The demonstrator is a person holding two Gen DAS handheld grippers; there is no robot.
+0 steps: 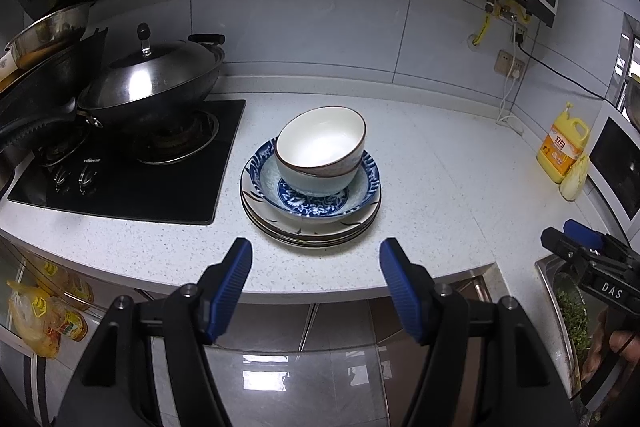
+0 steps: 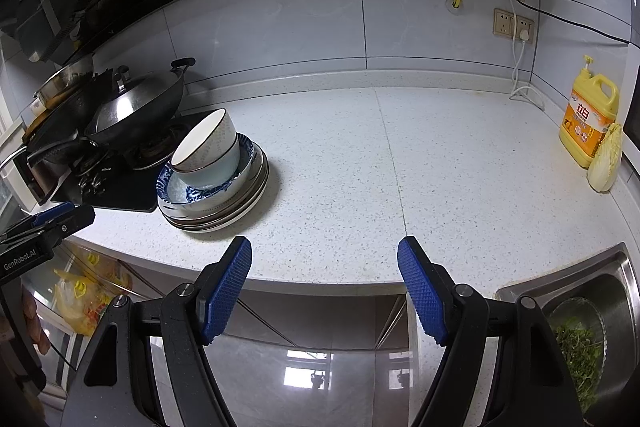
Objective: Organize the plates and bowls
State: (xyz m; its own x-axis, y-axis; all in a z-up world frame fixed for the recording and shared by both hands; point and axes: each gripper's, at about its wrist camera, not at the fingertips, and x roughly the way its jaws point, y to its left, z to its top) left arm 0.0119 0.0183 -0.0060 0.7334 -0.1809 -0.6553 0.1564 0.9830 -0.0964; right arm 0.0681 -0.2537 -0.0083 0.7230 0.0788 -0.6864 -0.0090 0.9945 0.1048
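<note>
While bowls (image 1: 320, 151) sit stacked on plates (image 1: 312, 223), left gripper (image 1: 316, 259) fingers wide apart, right gripper (image 2: 324, 259) likewise, both empty.

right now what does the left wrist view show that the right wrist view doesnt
Only the left wrist view shows the inside bottom of the top white bowl with a brown rim and the open left tongs facing the stack. Only the right wrist view shows the steel colander of chopped greens clearly and the open right tongs over bare speckled white countertop. Both show the bowls nested on stacked plates, the lidded black wok and the yellow detergent jug.
</note>
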